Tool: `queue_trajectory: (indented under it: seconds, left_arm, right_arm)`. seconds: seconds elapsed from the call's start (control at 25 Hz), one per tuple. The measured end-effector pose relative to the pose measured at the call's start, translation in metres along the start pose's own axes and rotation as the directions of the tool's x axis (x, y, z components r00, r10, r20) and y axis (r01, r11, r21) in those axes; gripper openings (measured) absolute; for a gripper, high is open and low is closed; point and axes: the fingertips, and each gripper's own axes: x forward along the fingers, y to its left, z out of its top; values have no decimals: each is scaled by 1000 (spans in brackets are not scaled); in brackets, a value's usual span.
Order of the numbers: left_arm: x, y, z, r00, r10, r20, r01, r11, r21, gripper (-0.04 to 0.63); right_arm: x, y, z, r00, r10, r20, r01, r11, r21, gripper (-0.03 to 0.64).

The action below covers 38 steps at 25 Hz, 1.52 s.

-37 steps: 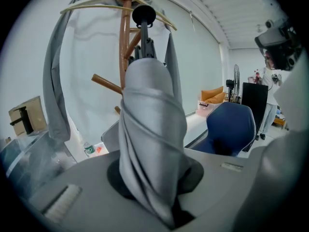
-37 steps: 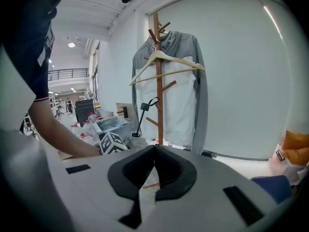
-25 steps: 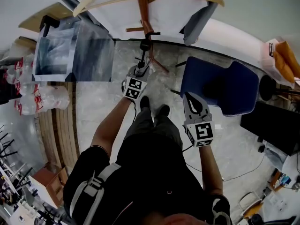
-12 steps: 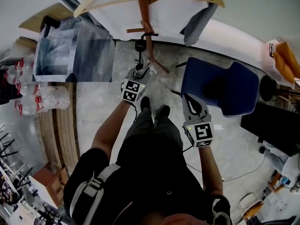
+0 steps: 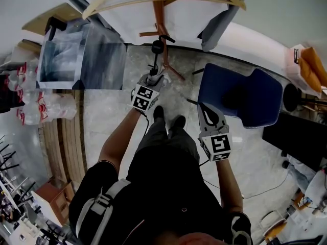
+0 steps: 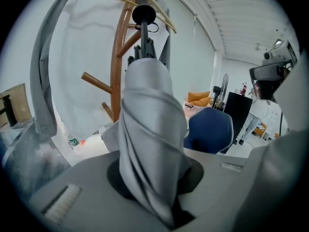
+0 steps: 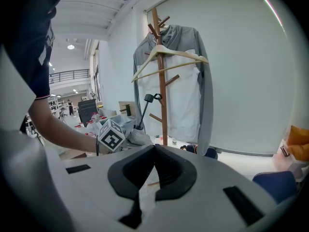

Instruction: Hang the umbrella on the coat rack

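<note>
The left gripper (image 5: 154,78) is clamped on the folded grey umbrella (image 6: 148,129), its jaws pressing the rolled cloth, with the shaft pointing up and away toward the coat rack (image 5: 156,4).

Over the last second, the head view shows the black handle (image 5: 157,46) swing slightly left and then back. It now sits just beside the rack's pole, under a short peg (image 5: 149,33). The handle's outline also looks different from frame to frame, so the umbrella seems to have been twisted a little. The left gripper itself has barely shifted.

In the left gripper view, a thin strap loop (image 6: 153,28) hangs next to the handle, in front of the pole. Whether it has caught a peg cannot be told.

The right gripper (image 7: 154,151) has stayed low beside the blue chair (image 5: 240,96), with its 2 jaws closed together on nothing.

The umbrella is therefore probably not hung yet. The small moves look like the 1st tries at lining the loop up with a peg.
</note>
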Motion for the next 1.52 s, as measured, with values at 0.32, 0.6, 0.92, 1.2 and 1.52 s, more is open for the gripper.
queue_trajectory:
  seconds: [0.32,0.6,0.92,1.2,1.52]
  left_arm:
    - [-4,-2,5,999,-14,-37,14,1000,-9,55]
    - [-11,2,2,997,25,-72,-23,999,36,55]
    - [-16,9,11,998,47,-39,-46,998,34,55]
    - [-9,15,5,998,41,-54,-38,998,39,55]
    - [3,23,1,999,44,-25,-43,998,47,55]
  right_arm:
    - [0,1,-3,1000,8,-10,-8,1000,1,2]
    - [1,2,-1,1000,13,-4,-12,1000,8,2]
    - [4,4,-3,1000,25,-14,-25,1000,1,2]
    - [6,9,4,999,38,9,-38,999,-2,2]
    - [17,19,18,995,78,58,-76,996,-41,2]
